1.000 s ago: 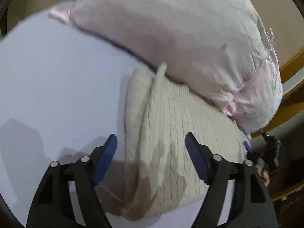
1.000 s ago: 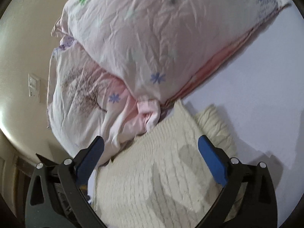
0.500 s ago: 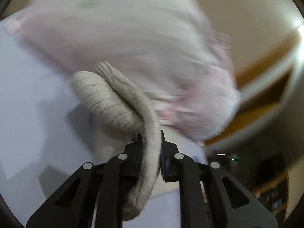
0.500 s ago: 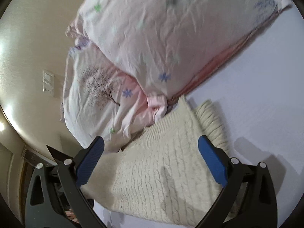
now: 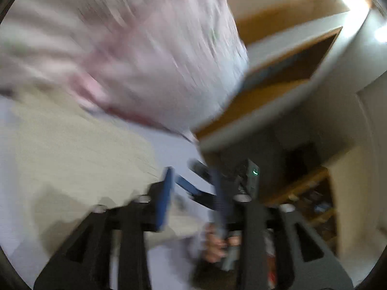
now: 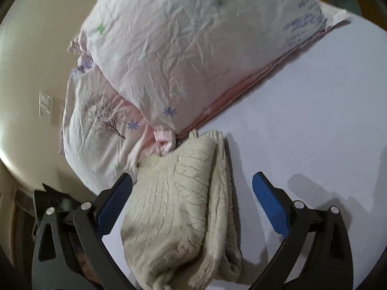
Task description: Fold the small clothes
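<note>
A cream cable-knit sweater (image 6: 183, 205) lies folded over on the pale lilac bed sheet (image 6: 314, 120), its far end touching a pillow. My right gripper (image 6: 192, 186) is open, with its blue pads on either side of the sweater, just above it. The left wrist view is blurred by motion. There the sweater (image 5: 72, 149) lies to the left, and my left gripper (image 5: 193, 183) is partly open and empty, its blue pads apart over the sheet's edge. The other gripper's blue pad (image 5: 191, 188) shows between them.
Two pink-white patterned pillows (image 6: 193, 43) lie stacked at the far end of the bed, against a beige wall with a light switch (image 6: 45, 106). In the left wrist view a wooden headboard or shelf (image 5: 278, 77) and dark room clutter lie to the right.
My left gripper was shut on the sweater's edge, lifting it over; now it has let go and swung right. The sweater now lies folded narrower. My right gripper stayed open.
</note>
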The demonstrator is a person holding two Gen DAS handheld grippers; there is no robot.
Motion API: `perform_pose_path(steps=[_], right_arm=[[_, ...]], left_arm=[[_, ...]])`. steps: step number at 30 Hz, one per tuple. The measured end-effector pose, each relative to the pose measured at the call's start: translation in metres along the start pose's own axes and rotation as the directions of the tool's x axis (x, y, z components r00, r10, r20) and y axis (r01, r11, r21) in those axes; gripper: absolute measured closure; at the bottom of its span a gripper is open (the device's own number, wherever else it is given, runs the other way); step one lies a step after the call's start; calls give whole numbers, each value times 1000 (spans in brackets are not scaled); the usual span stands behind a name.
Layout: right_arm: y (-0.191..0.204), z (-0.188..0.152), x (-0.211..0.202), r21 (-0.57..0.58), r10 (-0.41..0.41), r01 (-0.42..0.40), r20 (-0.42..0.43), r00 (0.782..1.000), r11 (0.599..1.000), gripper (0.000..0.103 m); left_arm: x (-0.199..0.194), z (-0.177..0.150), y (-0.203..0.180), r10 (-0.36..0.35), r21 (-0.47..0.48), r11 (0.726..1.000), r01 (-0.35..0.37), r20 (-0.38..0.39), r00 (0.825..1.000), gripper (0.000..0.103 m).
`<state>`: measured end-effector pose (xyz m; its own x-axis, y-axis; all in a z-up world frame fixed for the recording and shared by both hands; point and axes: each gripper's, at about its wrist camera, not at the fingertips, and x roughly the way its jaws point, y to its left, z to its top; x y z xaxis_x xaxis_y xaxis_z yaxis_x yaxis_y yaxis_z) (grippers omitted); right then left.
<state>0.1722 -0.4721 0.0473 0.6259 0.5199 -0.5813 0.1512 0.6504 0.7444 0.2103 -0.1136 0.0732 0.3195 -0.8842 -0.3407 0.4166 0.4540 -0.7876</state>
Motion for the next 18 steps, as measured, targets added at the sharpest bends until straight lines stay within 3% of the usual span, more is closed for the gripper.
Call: perform_pose_path(steps=[1, 2, 5, 8, 11, 14, 17, 18], right_arm=[[-4, 2, 16, 6, -2, 2, -85, 996, 1000, 2], [-4, 2, 16, 6, -2, 2, -85, 996, 1000, 2], [-6, 0, 52, -13, -47, 45, -225, 973, 999, 2], [-2, 0, 59, -37, -49, 42, -233, 971, 998, 2], [-1, -4, 62, -52, -40, 28, -243, 969, 998, 6], [1, -8, 66, -75, -42, 24, -248, 968, 997, 24], [5, -16, 69, -109, -45, 18, -251, 967, 994, 60], [8, -19, 66, -117, -38, 10, -238, 971, 993, 67]], left_arm=[[-19, -1, 6, 95, 15, 995, -96, 34, 995, 48], [-33, -3, 14, 185, 26, 982, -187, 49, 982, 48], [-47, -13, 43, 353, 12, 935, -354, 20, 935, 42], [-39, -23, 66, 381, -35, 923, -383, -58, 923, 41], [-17, -28, 68, 417, -23, 907, -421, -108, 903, 31], [-4, -38, 70, 420, -20, 905, -425, -123, 899, 27], [10, -37, 78, 360, -79, 925, -371, -125, 925, 27], [9, -36, 76, 361, -67, 926, -370, -117, 925, 30]])
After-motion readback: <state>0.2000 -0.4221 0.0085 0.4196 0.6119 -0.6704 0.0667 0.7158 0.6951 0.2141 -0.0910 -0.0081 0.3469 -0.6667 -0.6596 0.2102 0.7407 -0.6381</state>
